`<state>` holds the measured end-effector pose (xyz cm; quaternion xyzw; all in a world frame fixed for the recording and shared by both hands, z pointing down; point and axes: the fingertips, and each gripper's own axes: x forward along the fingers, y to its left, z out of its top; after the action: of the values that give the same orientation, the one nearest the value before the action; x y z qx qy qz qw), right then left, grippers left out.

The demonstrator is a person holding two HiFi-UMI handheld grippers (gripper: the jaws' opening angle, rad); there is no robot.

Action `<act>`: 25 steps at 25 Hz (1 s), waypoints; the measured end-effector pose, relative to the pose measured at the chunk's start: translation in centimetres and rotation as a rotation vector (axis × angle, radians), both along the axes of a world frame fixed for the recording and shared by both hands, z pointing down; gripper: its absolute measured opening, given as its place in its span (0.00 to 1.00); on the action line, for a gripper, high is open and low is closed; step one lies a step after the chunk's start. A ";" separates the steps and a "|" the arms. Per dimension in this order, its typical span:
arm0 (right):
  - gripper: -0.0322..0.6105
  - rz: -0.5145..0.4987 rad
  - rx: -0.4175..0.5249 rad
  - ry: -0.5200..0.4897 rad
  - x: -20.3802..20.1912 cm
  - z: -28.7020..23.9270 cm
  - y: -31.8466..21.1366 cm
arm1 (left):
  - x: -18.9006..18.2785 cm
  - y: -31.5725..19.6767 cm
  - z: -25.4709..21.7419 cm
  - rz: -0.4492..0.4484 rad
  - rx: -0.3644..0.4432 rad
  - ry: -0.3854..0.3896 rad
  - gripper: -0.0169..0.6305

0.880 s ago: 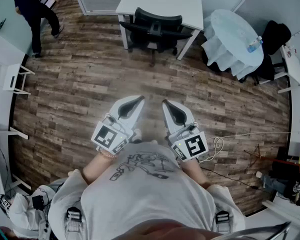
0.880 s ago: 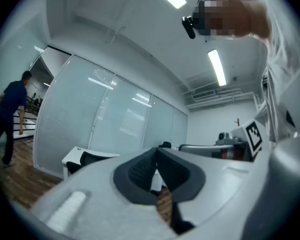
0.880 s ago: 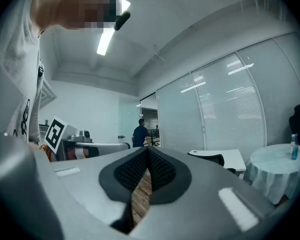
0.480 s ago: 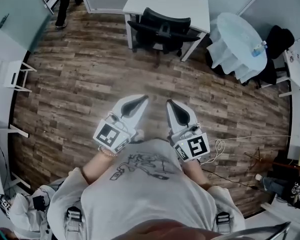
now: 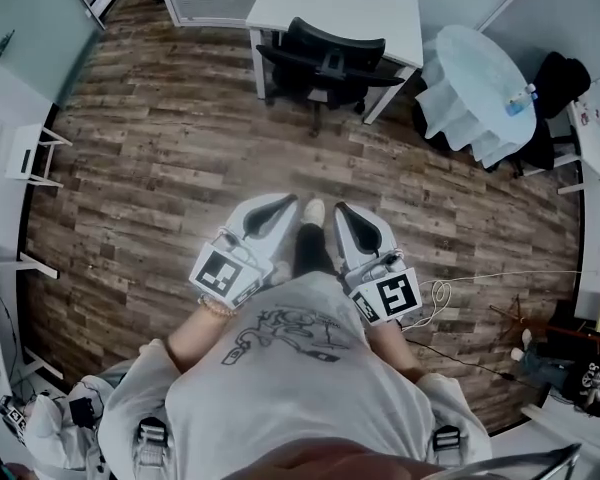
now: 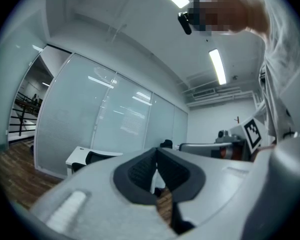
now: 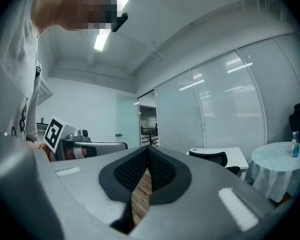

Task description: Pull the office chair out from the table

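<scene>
Both jaws pressed shut and holding nothing, the left gripper (image 5: 270, 211) and right gripper (image 5: 348, 218) point level, side by side in front of the person's chest, with a shoe (image 5: 313, 211) showing on the wooden floor (image 5: 160, 168) between them, apparently in mid-stride. The black office chair (image 5: 325, 63) stands well apart from both, across open floor, its seat tucked under the white table (image 5: 380, 8) and its back facing the person.

The risks lie ahead. Shut jaws cannot take the chair's back or an armrest, so arriving without opening them would probably mean a shove that drives the chair deeper under the table. A grip by one gripper alone, or off to one side, is likely to make the chair turn on its base instead of rolling straight out. The armrests sit close to the table's edge and legs and could catch there if the pull runs at an angle. Near the chair's right, a round table (image 5: 475, 78) draped in cloth carries a small bottle (image 5: 523, 96); a chair swinging wide might knock into it. A loose cable (image 5: 450, 288) on the floor beside the person could snag a foot when backing away.
</scene>
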<state>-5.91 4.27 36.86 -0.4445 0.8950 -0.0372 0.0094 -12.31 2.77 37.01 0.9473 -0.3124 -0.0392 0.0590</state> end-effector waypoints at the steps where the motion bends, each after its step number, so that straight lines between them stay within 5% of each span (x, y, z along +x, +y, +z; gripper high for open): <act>1: 0.06 -0.002 0.002 0.001 0.0 0.1 -0.4 | 0.0 -0.4 0.1 -0.004 0.003 -0.003 0.03; 9: 0.06 -0.006 0.021 0.009 1.6 0.6 -5.9 | 1.3 -5.8 1.0 -0.020 0.003 -0.035 0.03; 25: 0.11 0.006 -0.013 0.067 12.9 3.6 -26.3 | 12.1 -26.6 3.7 0.002 0.040 -0.177 0.07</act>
<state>6.94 -22.03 40.42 -0.4481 0.8933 -0.0280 -0.0230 -0.18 -23.80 40.68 0.9483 -0.3147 0.0384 0.0124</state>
